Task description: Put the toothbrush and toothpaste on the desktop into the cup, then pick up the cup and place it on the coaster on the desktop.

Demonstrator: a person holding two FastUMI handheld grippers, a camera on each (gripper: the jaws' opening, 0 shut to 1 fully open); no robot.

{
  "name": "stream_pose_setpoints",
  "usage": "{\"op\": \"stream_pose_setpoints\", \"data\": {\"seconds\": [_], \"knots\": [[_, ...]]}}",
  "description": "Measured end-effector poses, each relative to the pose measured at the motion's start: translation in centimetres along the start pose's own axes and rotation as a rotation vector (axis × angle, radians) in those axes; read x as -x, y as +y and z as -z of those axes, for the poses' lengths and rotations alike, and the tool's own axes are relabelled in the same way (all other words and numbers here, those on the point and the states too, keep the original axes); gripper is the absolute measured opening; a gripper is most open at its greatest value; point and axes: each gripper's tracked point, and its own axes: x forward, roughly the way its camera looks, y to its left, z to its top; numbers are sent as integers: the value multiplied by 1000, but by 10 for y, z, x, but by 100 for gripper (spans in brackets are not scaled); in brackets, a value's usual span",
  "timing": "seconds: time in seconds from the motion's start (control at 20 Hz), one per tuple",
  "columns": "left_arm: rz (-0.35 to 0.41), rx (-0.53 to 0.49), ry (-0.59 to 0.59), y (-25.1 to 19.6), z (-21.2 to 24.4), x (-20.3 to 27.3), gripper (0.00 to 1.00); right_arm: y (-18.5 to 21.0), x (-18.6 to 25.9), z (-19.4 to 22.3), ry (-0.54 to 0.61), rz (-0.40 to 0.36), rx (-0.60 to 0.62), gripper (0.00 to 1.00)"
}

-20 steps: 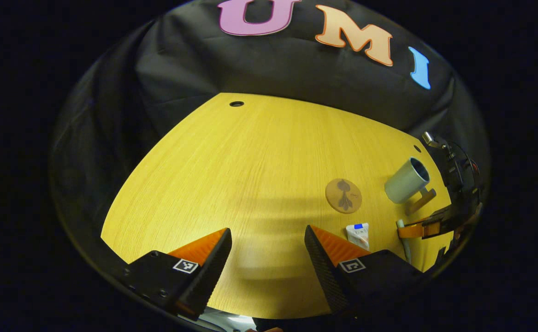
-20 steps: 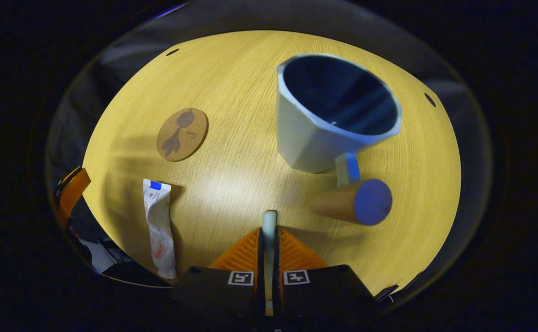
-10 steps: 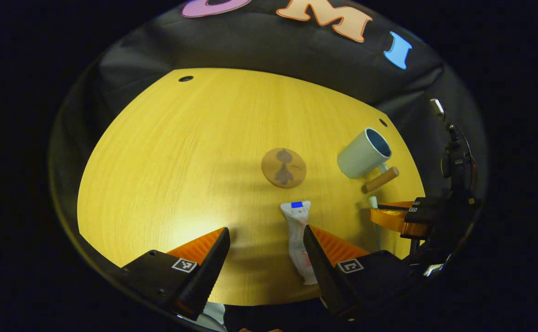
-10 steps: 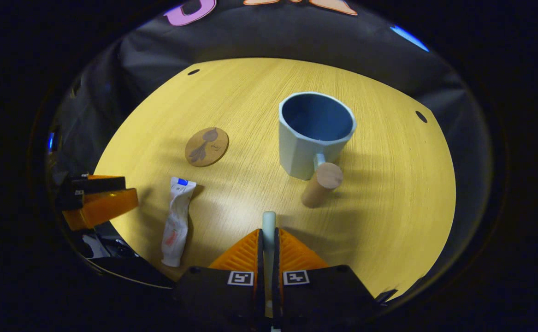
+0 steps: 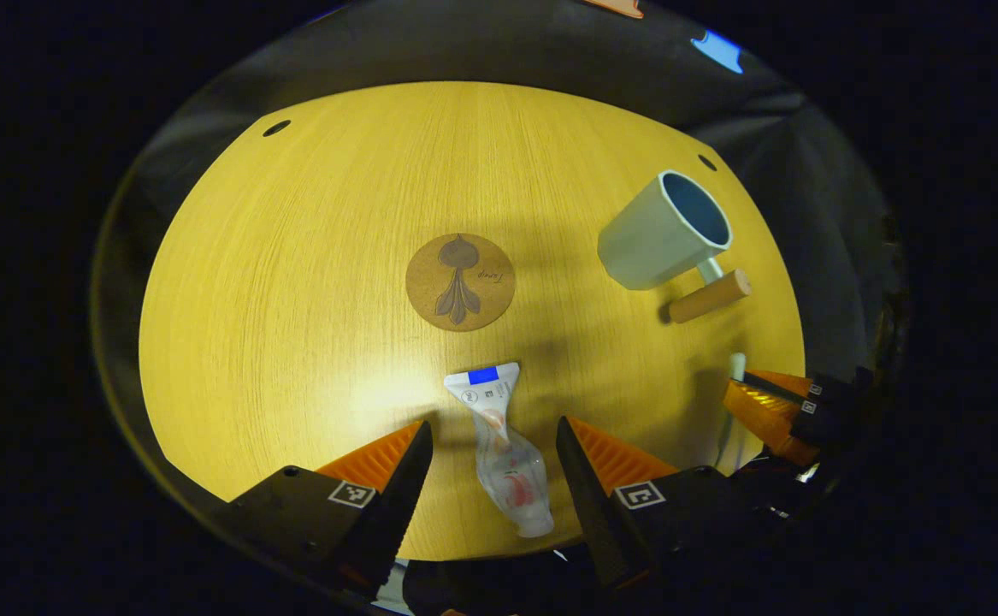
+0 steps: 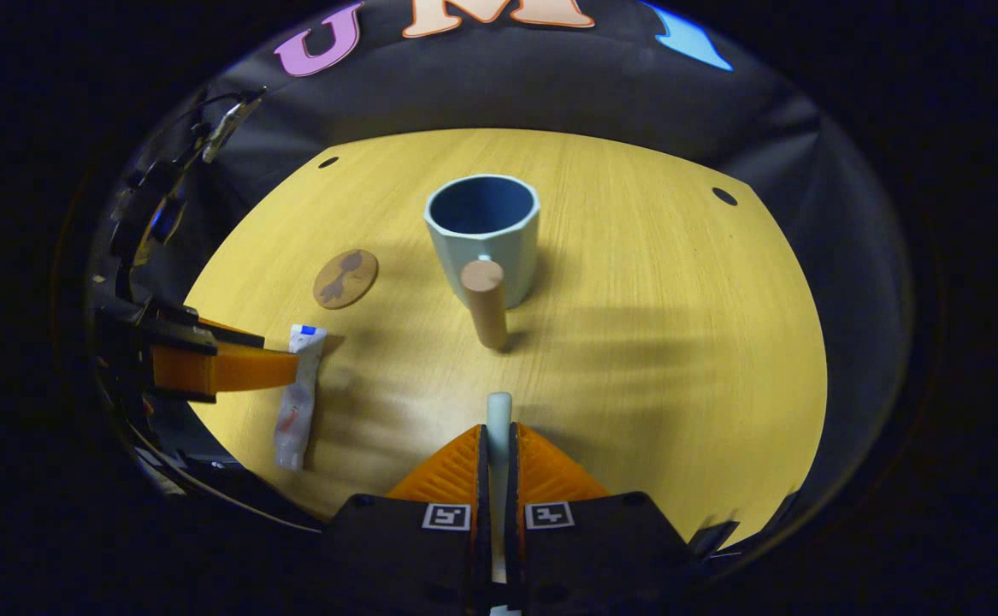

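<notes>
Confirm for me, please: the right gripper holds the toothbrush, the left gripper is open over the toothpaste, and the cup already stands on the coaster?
Not quite: the cup stands on the bare desktop, apart from the coaster, as the right gripper view shows. The rest holds: the right gripper holds the toothbrush, and the left gripper is open over the toothpaste.

left gripper (image 5: 488, 445) | black body | ribbed wedge fingers | 2 square tags (black-white)

Nothing really readable here: the toothpaste tube (image 5: 500, 445) print is too small, and the coaster (image 5: 460, 281) has a tiny scribbled word I can't make out.
</notes>
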Motion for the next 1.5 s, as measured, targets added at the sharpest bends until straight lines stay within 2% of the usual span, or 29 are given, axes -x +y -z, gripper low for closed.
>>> {"op": "stream_pose_setpoints", "data": {"seconds": [0.1,0.2,0.25,0.5,0.65,0.7,0.75,0.95,1.0,1.1,1.25,1.35,1.5], "knots": [[-16,18,25,-2,-3,-8,84,-16,4,5,0,12,-23,9],[-25,36,55,-2,-2,-14,72,-29,7,8,-4,16,-43,9],[-23,40,65,-5,-1,-18,73,-35,8,10,-4,17,-50,9],[-45,66,106,-5,4,-30,54,-63,15,11,-6,33,-53,9],[-50,94,126,-3,5,-33,47,-70,18,6,-21,23,-78,9],[-63,94,130,1,5,-32,39,-71,20,3,-26,22,-82,9],[-76,86,129,5,5,-32,41,-73,21,1,-30,21,-83,9],[-92,104,123,5,4,-34,24,-76,25,-8,-45,12,-77,9],[-96,96,129,5,5,-33,20,-74,25,-9,-48,5,-83,8],[-102,57,127,6,5,-31,17,-73,28,-14,-59,-13,-103,9],[-57,47,77,1,1,-28,12,-72,34,-31,-117,-46,-156,9],[0,79,63,-1,1,-23,9,-68,39,-48,-177,-92,-201,9],[33,103,0,-4,-6,-17,6,-63,54,-83,-296,-172,-261,9]]}}
